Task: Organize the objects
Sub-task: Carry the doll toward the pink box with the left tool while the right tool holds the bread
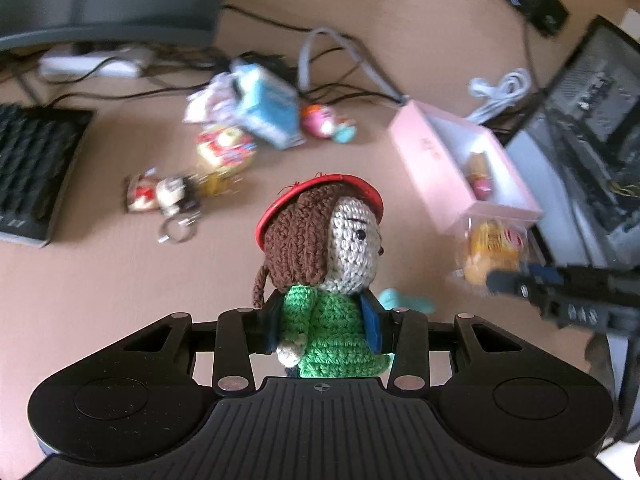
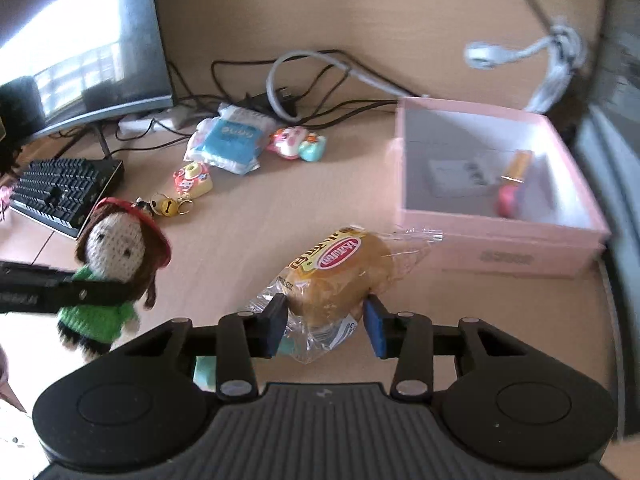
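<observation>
A crochet doll (image 1: 320, 256) with brown hair, a red hat and a green top stands between the blue pads of my left gripper (image 1: 322, 320), which is shut on its body and holds it above the desk. The doll (image 2: 116, 248) also shows at the left of the right wrist view. My right gripper (image 2: 326, 320) is shut on a bread bun in a clear wrapper (image 2: 340, 272), which lies just left of the open pink box (image 2: 500, 236). In the left wrist view the bun (image 1: 490, 256) sits at the box's (image 1: 420, 148) near corner.
The box holds a pink and yellow item (image 2: 514, 184) and a white card. Farther back on the desk lie a blue tissue pack (image 2: 232, 144), a pink toy (image 2: 296, 142), keychain charms (image 2: 192, 178) and cables. A keyboard (image 2: 60, 192) and a monitor (image 2: 80, 40) stand at the left.
</observation>
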{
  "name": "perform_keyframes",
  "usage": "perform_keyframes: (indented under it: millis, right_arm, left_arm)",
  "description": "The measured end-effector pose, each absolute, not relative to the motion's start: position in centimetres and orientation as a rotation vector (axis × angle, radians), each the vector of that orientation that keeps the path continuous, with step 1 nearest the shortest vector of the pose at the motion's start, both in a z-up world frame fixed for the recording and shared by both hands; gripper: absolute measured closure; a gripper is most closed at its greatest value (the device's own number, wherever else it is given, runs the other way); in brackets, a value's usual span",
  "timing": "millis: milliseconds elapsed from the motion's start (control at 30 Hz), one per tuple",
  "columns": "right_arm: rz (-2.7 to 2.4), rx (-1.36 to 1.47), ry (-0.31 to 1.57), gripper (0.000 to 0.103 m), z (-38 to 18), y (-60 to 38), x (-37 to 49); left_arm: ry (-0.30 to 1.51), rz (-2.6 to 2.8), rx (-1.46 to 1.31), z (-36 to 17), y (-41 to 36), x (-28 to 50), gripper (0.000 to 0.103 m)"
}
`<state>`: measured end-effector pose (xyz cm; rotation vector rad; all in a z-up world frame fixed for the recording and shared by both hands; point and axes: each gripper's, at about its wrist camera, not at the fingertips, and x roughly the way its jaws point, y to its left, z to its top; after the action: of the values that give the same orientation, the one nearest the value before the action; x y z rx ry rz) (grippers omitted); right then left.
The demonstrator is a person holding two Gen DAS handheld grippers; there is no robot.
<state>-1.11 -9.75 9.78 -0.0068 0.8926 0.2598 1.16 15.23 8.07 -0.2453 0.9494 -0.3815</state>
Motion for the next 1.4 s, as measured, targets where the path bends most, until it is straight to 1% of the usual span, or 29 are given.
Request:
perform_keyframes:
  millis: [133,267,300,367,400,467,600,633,667,767,833,967,1067,1167,1200,1233,1300,1400]
  right_arm:
    - [0.232,-0.008,0.881,0.062,10.8,-11.7,-3.2]
    - [0.281,0.029,0.92,0.059,9.6,-12.9,-2.5]
    - [0.285,0.026,0.907,0.057,9.7,-12.8,-2.3]
    - [0.28,-0.019,0.805,0.051,10.8,-12.3,-1.8]
    - [0.259,-0.036,0.748,0.045,11.4,-12.0,-1.0]
    - [0.232,-0.029,0.673,0.044,11.7,-11.3,2.1]
    - [0.16,0.022,0.708,0.044,8.1,-10.1,10.5]
    - [0.165,0.028,0.734,0.046,7.3,-9.8,12.0]
    - [0.188,0.038,0.755,0.042,6.8,-9.3,13.1]
    - [0.233,0.001,0.734,0.042,6.5,-6.6,14.3]
    - [0.32,-0.023,0.733,0.05,6.6,-4.4,14.2]
    - [0.452,-0.12,0.735,0.05,6.6,0.7,12.9]
    - [0.47,-0.152,0.742,0.05,6.9,1.9,11.6]
    - [0.438,-0.102,0.712,0.047,9.1,0.0,8.7]
    - [0.414,-0.114,0.696,0.042,9.8,-0.7,7.6]
    - [0.381,-0.149,0.685,0.039,10.3,-1.5,6.3]
    - [0.321,-0.251,0.698,0.039,10.0,-2.8,4.5]
    - [0.192,-0.464,0.715,0.039,8.2,-4.2,3.5]
  left_arm:
    - [0.94,-0.408,-0.244,8.6,13.5,2.3,0.06]
    - [0.964,-0.357,-0.266,7.7,13.2,3.3,0.06]
    - [0.966,-0.346,-0.273,7.3,13.5,3.5,0.06]
    - [0.97,-0.31,-0.282,7.0,13.9,3.4,0.06]
    - [0.97,-0.294,-0.285,7.0,14.2,3.2,0.06]
    - [0.966,-0.251,-0.29,7.1,14.8,2.3,0.06]
    - [0.959,-0.172,-0.31,7.7,17.0,0.4,0.06]
    - [0.95,-0.155,-0.308,7.8,17.7,-0.1,0.06]
    - [0.941,-0.142,-0.312,7.9,18.4,-0.6,0.059]
    - [0.928,-0.129,-0.36,7.6,20.7,-1.7,0.059]
    - [0.922,-0.128,-0.375,7.2,22.0,-2.1,0.059]
    - [0.936,-0.135,-0.384,7.0,23.6,-2.3,0.059]
    - [0.936,-0.161,-0.358,7.1,24.0,-1.9,0.059]
    - [0.93,-0.179,-0.337,7.4,23.9,-1.0,0.059]
    - [0.924,-0.192,-0.338,7.5,23.8,-0.7,0.059]
    - [0.918,-0.208,-0.34,7.7,23.6,-0.4,0.059]
    - [0.91,-0.233,-0.336,7.9,23.0,0.3,0.059]
    - [0.894,-0.265,-0.319,8.0,21.7,1.4,0.059]
